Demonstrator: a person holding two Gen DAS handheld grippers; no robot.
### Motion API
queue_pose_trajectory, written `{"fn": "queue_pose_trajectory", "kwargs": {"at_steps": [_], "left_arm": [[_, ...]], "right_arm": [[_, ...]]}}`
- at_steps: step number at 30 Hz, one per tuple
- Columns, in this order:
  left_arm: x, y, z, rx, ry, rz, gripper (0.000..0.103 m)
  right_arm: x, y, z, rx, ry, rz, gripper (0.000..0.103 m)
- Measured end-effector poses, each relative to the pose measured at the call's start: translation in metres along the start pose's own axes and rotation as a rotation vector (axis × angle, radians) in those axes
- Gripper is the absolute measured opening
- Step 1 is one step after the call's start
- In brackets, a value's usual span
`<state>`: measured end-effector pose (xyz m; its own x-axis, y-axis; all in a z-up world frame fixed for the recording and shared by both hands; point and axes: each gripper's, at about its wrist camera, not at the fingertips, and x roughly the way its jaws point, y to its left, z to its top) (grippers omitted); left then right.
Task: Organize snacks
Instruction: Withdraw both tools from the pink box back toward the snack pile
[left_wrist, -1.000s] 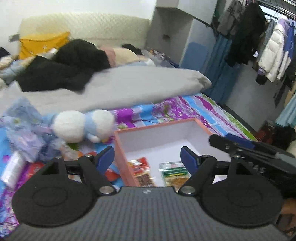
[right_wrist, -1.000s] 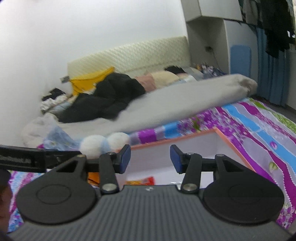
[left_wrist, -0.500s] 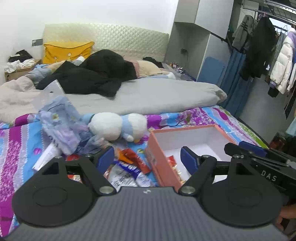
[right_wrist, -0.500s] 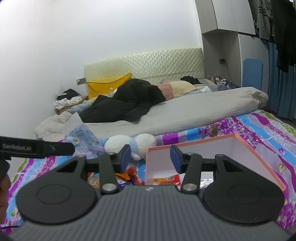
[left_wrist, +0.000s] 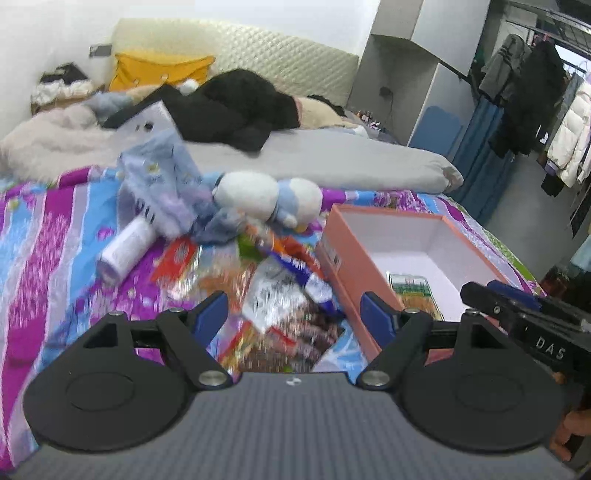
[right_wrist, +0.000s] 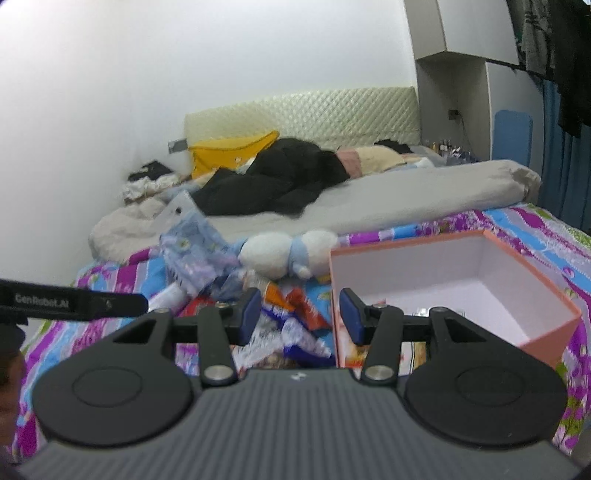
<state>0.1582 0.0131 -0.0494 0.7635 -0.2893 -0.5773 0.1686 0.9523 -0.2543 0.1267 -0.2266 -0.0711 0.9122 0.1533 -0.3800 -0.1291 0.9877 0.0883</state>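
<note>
An orange-pink box (left_wrist: 347, 251) with a white inside stands on the bed; a green and orange snack pack (left_wrist: 415, 291) lies in it. A pile of loose snack packets (left_wrist: 273, 295) lies left of the box. My left gripper (left_wrist: 294, 314) is open and empty above the pile, at the box's left wall. My right gripper (right_wrist: 297, 314) is open and empty above the same pile (right_wrist: 291, 325), left of the box (right_wrist: 546, 343). The right gripper also shows at the right of the left wrist view (left_wrist: 517, 314).
A white and blue plush toy (left_wrist: 266, 194) lies behind the pile, with a white bottle (left_wrist: 123, 251) and a crumpled blue floral bag (left_wrist: 162, 177) to its left. A grey duvet (left_wrist: 332, 158) and black clothes (left_wrist: 236, 107) cover the far bed. Clothes hang at the right.
Both grippers have swung left, from over the box to over the snack pile. Both stay open and empty.
</note>
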Motion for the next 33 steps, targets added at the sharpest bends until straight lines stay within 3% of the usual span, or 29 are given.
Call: {"fn": "queue_pose_trajectory", "kwargs": {"at_steps": [13, 25, 33], "left_arm": [[0.016, 0.037, -0.088, -0.132, 0.1, -0.001, 0.082], [0.054, 0.055, -0.106, -0.117, 0.136, -0.023, 0.082], [0.11, 0.048, -0.107, -0.007, 0.163, -0.02, 0.089]], "right_arm": [[-0.001, 0.025, -0.056, -0.122, 0.18, 0.004, 0.049], [0.039, 0.036, -0.07, -0.171, 0.226, 0.0, 0.049], [0.079, 0.041, -0.069, -0.28, 0.229, 0.002, 0.049]]}}
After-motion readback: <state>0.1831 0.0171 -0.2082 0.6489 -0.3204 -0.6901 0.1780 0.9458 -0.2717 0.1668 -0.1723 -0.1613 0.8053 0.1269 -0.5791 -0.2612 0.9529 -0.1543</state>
